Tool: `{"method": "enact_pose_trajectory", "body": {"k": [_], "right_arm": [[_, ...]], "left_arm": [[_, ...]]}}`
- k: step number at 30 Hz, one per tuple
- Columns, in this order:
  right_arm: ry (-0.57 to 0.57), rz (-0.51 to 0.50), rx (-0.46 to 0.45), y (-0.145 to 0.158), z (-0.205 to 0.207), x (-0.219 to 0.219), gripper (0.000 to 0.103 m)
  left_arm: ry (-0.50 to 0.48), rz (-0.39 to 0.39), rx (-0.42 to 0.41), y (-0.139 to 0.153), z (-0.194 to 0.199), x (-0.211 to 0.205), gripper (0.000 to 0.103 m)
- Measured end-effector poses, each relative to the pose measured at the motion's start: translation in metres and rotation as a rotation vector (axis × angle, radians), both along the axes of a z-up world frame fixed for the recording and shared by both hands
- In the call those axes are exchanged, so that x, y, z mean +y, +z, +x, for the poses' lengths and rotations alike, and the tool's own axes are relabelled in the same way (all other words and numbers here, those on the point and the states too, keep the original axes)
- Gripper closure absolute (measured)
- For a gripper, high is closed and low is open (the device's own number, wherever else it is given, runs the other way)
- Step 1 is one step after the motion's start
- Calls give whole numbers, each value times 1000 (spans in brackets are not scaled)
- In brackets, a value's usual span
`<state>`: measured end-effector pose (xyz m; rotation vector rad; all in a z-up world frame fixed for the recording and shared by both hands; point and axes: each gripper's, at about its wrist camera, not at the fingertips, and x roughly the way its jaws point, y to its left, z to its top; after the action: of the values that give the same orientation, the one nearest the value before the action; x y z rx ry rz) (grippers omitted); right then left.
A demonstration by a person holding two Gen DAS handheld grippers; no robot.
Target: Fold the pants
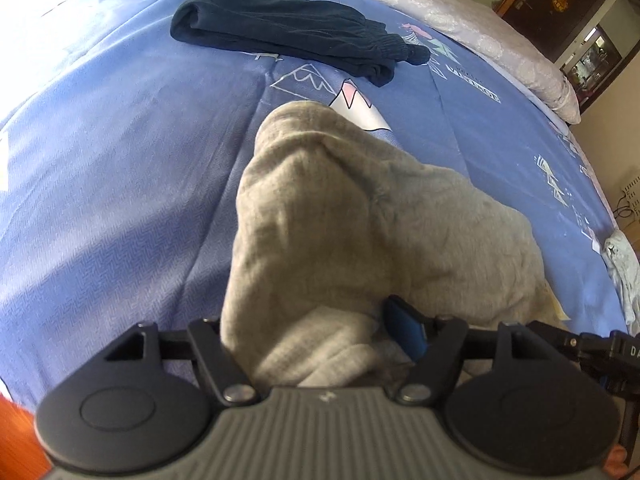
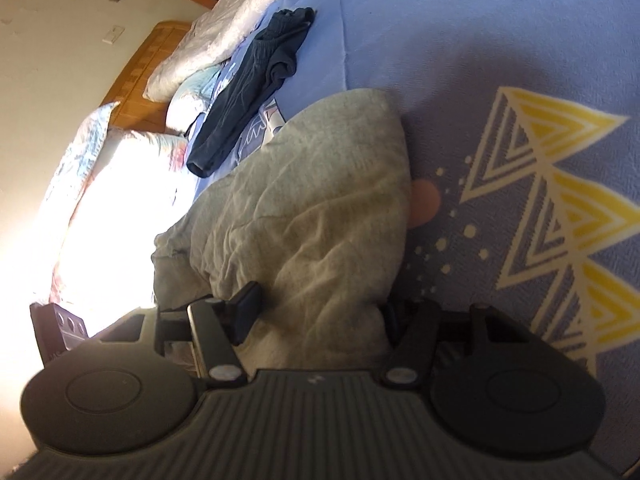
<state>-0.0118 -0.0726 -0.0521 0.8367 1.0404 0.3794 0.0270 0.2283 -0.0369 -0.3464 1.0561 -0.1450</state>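
On the bed, spread with a blue quilt cover printed with mountains and triangles [image 1: 120, 152], we see the grey fleece pants [image 1: 360, 216] lying in a rumpled, partly folded heap near the cover's near edge. Our left tongs [image 1: 320, 332] stand fairly wide, with a bunched fold of the grey cloth sitting between the fingers; only the blue-padded finger [image 1: 406, 330] shows clearly (its partner is buried behind the fabric), so we cannot tell whether the pads press on the cloth. Our right tongs [image 2: 320, 312] are likewise spread, straddling another part of the same pants [image 2: 320, 200], with one dark finger [image 2: 246, 308] lying against the fabric and the other just at the cloth's edge; whether they pinch it we cannot tell either. Beyond the grey heap, well apart from it, lies a dark navy folded pair of trousers [image 1: 288, 36], and past that a pale patterned duvet [image 1: 460, 16] along the far side.
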Motion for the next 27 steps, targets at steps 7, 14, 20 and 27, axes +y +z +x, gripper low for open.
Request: {"method": "enact_pose_trajectory", "body": {"k": [7, 14, 20, 27], "right_arm": [[-3, 3, -18, -1, -2, 0, 39], [11, 3, -41, -2, -3, -1, 37], [14, 4, -37, -3, -2, -1, 36], [75, -132, -22, 13, 7, 22, 68]], "left_arm": [[-3, -1, -5, -1, -3, 1, 34], [-4, -2, -6, -1, -4, 1, 31], [-6, -16, -9, -4, -4, 4, 28], [-15, -56, -55, 1, -8, 4, 60]]}}
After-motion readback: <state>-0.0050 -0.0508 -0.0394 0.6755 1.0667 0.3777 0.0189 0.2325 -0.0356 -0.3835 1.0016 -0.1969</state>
